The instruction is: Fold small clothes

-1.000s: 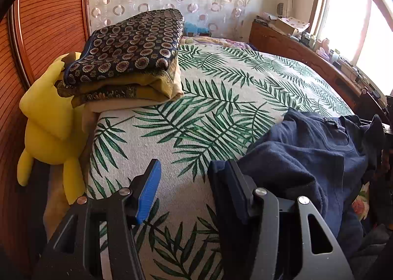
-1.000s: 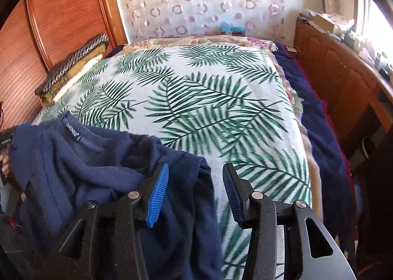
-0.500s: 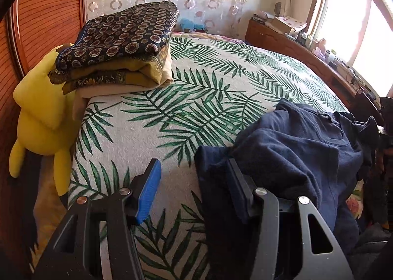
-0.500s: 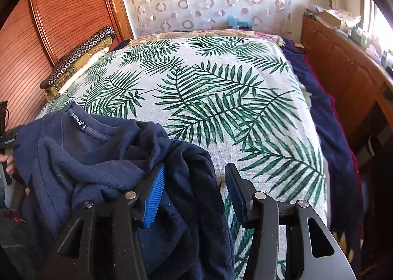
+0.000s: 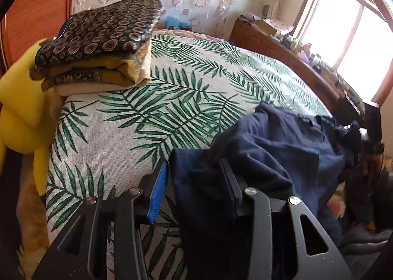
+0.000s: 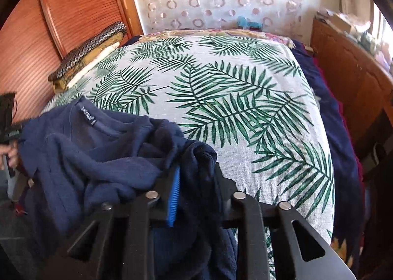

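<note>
A yellow plush toy (image 5: 23, 98) is seen hanging against the left edge of the bed, beside the reddish ribbed wooden headboard (image 6: 61, 24). Just to its right, a stack of folded fabrics topped by a dark cloth patterned with rings (image 5: 98, 42) is laid on the far left corner of the white bedspread printed with green palm leaves (image 5: 172, 98). The left gripper (image 5: 194, 181) is held low at the near edge of the bed; its jaws have just been closing, and a fold of the crumpled navy blue fleece sweatshirt (image 5: 277, 147) is caught between them, though a sliver of gap is seen at the blue pad and a firm pinch cannot be confirmed. The sweatshirt is bunched over the near edge of the bedspread, between the two grippers, with its collar and white-lettered label (image 6: 88, 118) turned toward the bed's middle. In the right wrist view a hand (image 6: 11, 154) is glimpsed at the far left edge. The right gripper (image 6: 196, 181) has also just been closing, and its jaws are seen clamped on a thick navy fold. A wooden sideboard crowded with small items (image 5: 294, 59) is set along the right, under a bright window (image 5: 348, 34).
</note>
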### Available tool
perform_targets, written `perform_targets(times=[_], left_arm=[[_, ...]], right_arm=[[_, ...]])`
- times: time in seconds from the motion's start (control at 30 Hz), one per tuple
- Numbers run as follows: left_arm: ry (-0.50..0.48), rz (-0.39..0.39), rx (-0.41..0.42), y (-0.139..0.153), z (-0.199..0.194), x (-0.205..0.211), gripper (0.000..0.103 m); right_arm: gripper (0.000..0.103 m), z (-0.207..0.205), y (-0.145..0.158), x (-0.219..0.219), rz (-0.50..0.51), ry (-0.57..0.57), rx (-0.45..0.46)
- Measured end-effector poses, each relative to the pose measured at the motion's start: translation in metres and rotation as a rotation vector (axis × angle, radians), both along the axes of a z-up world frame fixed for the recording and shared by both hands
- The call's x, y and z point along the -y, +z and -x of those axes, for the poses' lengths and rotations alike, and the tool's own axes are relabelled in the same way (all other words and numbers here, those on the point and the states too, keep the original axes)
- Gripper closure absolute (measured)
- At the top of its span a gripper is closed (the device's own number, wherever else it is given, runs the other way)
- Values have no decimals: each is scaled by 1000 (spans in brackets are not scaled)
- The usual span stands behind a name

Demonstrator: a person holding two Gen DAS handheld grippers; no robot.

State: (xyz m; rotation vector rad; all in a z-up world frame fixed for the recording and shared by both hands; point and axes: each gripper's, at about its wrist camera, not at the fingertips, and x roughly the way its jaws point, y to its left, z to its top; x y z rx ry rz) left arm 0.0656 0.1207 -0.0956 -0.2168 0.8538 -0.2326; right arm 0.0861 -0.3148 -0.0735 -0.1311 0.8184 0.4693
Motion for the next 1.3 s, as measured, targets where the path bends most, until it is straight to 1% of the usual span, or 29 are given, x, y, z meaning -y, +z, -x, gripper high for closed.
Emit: perform_targets(times=[0.07,0.17,0.23,0.27,0.3,0.4,0.43,0.47,0.5,0.53,0.6,0.63,0.67,0.83,0.97,1.07,1.13,1.3], left_arm=[[17,18,16,4,3,-6,60],[55,25,40,11,8,-18,60],[77,16,30,10,6,-23,61],[76,13,18,7,4,-24,66],[71,13,8,5,2,-23,67],[51,1,-11,-4,-2,-16,67],[46,-12,-4,-4,-3,-13,67],[35,-17,-3,-4,-4,-9,75],[14,4,-19,-5,-6,-6,99],[5,10,-24,-6,-6,-4,99],[-9,-42,-3,0,-1,4,100],[-8,-32,10,4,2,4,100],[-10,-13,28,12,6,3,100],[2,4,181,71,32,5,100],[0,-10,302,117,54,14,100],[4,-16,372,141,68,15,101],[5,-21,415,154,75,16,101],[20,-7,494,182,76,10,101]], right_arm=[[82,1,0,-3,19,7,7],[82,0,-1,-3,15,7,3],[82,0,-2,-2,8,8,1],[82,0,-2,-2,5,6,1],[82,0,-2,-3,4,5,1],[83,0,-2,-1,-5,2,1],[86,0,-2,-2,-10,4,0],[89,1,-2,-1,-13,8,0],[92,2,-1,-2,-13,11,8],[94,4,0,-4,-4,9,20],[95,12,5,-6,4,1,61],[95,15,8,-5,1,-5,79],[95,19,13,-2,-13,-12,99],[96,42,59,16,-102,-53,198],[96,67,92,18,-106,-36,276],[97,87,117,18,-109,-22,341],[97,98,134,16,-91,-22,394],[97,117,169,19,-87,-20,490]])
